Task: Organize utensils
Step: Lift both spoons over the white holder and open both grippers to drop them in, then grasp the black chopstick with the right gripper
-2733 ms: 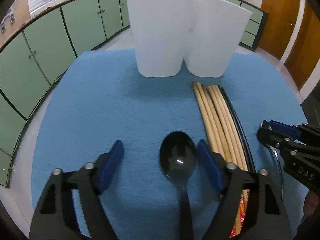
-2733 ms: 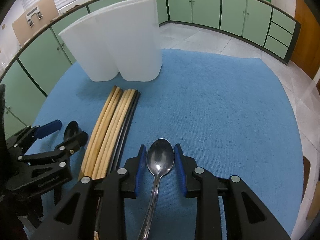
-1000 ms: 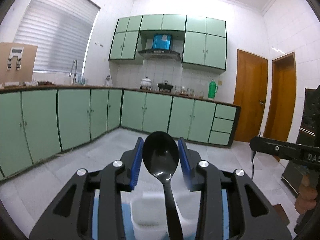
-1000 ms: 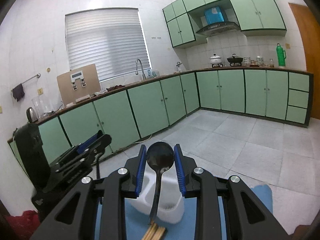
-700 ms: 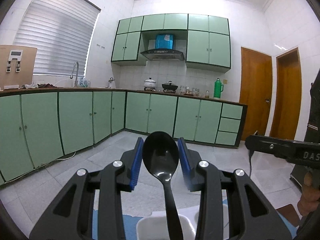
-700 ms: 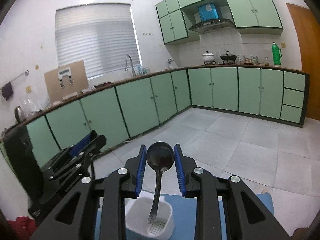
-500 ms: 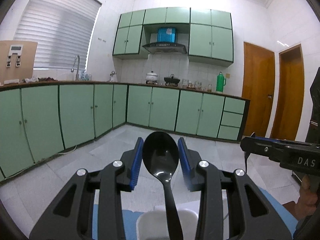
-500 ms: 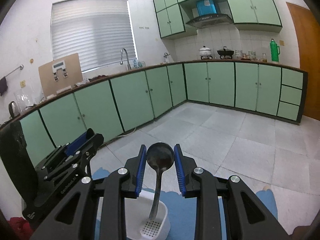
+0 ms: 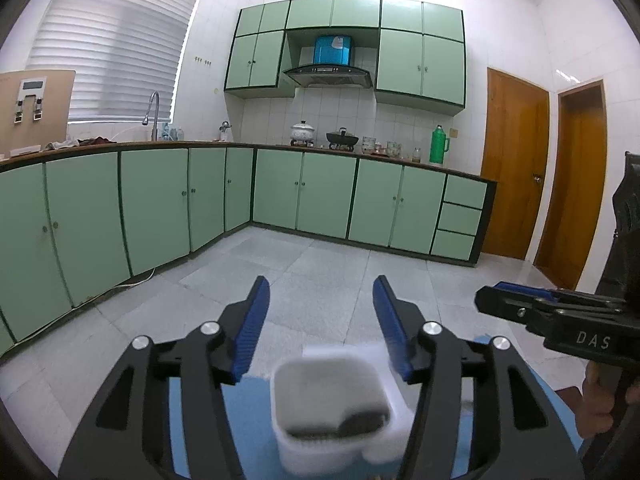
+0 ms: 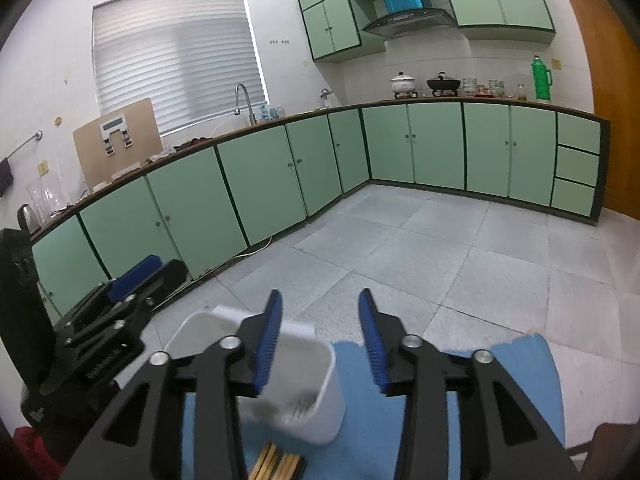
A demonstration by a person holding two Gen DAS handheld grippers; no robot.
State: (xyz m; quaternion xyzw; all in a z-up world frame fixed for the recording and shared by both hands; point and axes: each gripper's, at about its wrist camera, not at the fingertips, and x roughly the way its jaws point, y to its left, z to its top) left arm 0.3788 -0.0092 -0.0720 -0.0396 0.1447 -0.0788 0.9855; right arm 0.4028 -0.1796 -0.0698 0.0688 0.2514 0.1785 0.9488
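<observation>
1. The left tool (image 9: pixel 320 320), black with blue pads, has its jaws apart with nothing between them; they have just been opening.
2. Straight below it stands the white plastic two-compartment utensil holder (image 9: pixel 332 412), blurred, with a dark spoon bowl (image 9: pixel 362 424) low inside the nearer compartment.
3. The right tool (image 10: pixel 319 334), the same black-and-blue kind, also has its jaws apart and empty; they too have just been opening.
4. Below and left of it the same white holder (image 10: pixel 316 412) shows something pale and blurred inside; what it is I cannot tell.
5. The tips of a bundle of tan wooden chopsticks (image 10: pixel 278 466) lie on the blue cloth (image 10: pixel 516 364) that covers the counter, just in front of the holder.
6. Beyond are the grey tiled floor (image 10: pixel 420 248) and the green kitchen cabinets (image 9: pixel 328 196).
</observation>
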